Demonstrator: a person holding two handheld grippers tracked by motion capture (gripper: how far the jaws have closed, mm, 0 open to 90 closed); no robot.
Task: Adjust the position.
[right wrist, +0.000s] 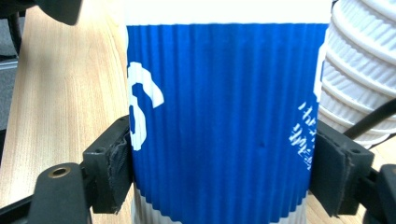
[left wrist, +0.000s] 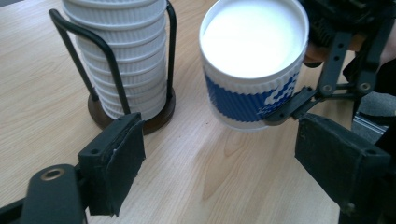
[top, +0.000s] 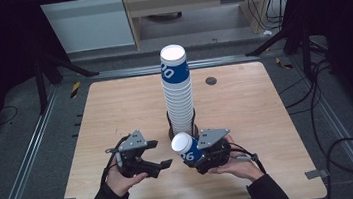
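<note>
— Where's the loose paper cup (top: pixel 186 147)?
— Clamped in the right gripper (top: pixel 198 157), tipped over, just before the cup stack (top: pixel 178 91) in its wire holder (left wrist: pixel 109 65).
— The left gripper (top: pixel 164 165)?
— Jaws wide, nothing between them.

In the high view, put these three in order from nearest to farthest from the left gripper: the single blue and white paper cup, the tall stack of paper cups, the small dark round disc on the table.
1. Single blue and white paper cup, just to its right, held by the right gripper.
2. Tall stack of paper cups, behind, at the table's middle.
3. Small dark round disc, far side, right of the stack.
</note>
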